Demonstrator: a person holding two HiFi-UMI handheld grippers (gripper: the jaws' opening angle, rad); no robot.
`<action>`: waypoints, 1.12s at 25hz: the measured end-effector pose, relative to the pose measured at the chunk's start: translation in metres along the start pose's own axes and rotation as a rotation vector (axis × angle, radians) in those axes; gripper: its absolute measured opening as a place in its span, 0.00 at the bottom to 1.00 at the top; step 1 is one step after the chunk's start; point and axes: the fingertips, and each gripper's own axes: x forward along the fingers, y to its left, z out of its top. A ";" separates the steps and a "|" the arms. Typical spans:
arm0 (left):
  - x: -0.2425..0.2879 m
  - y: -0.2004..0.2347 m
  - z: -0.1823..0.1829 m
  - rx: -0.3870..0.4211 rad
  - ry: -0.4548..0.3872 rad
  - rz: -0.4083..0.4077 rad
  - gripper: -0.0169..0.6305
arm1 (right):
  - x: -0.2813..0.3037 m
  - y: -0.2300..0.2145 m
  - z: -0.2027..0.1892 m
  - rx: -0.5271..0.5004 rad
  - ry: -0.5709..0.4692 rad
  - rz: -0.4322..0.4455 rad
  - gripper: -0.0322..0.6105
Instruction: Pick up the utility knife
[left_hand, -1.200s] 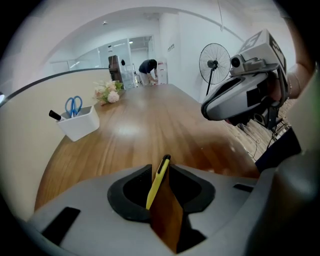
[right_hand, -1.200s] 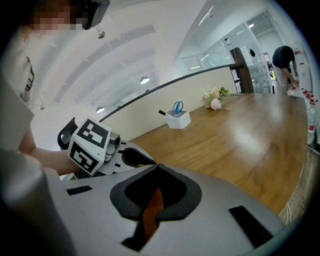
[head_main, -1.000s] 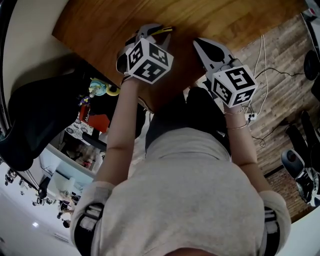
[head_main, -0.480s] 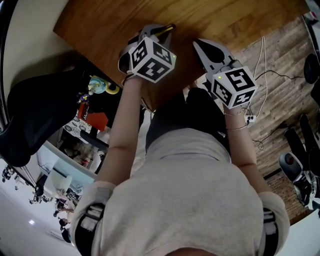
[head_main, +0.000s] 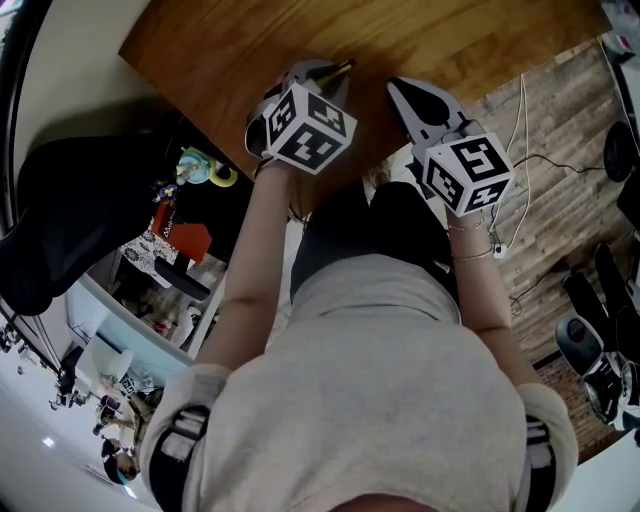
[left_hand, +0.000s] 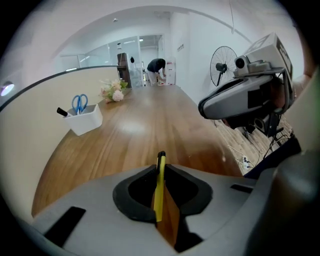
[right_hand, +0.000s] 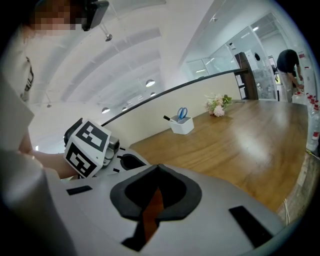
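We see the utility knife (left_hand: 159, 192) clamped between the jaws of the left gripper (left_hand: 161, 170). It is a thin yellow body standing on edge. Its long axis runs along the line of the gripper, and its black tip points forward, away from the hand and out over the table (left_hand: 150, 125). In the head view the knife (head_main: 336, 68) sticks out of the left gripper (head_main: 312, 72) toward the upper right. We cannot tell if the tip touches the wood.

The right gripper (right_hand: 158, 167) has its jaws together with nothing between them, and it is just beside the left one above the near table edge.

The table is long and of brown wood. A white holder (left_hand: 84, 120) with blue scissors (left_hand: 78, 103) and some flowers (left_hand: 112, 91) stand at its far left side. A fan (left_hand: 223, 62) stands by the white wall, and cables (head_main: 530, 150) lie on the plank floor (head_main: 560, 90).

Compared with one second ago, the left gripper with the knife has shifted a little to the right in the head view. The right gripper is almost where it was.
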 end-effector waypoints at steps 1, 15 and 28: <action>-0.004 -0.002 0.004 -0.009 -0.013 0.006 0.14 | -0.002 0.001 0.002 -0.006 -0.005 0.003 0.06; -0.075 -0.016 0.051 -0.120 -0.202 0.082 0.14 | -0.037 0.026 0.047 -0.102 -0.102 0.039 0.06; -0.149 -0.001 0.082 -0.226 -0.422 0.151 0.14 | -0.058 0.048 0.101 -0.196 -0.202 0.052 0.06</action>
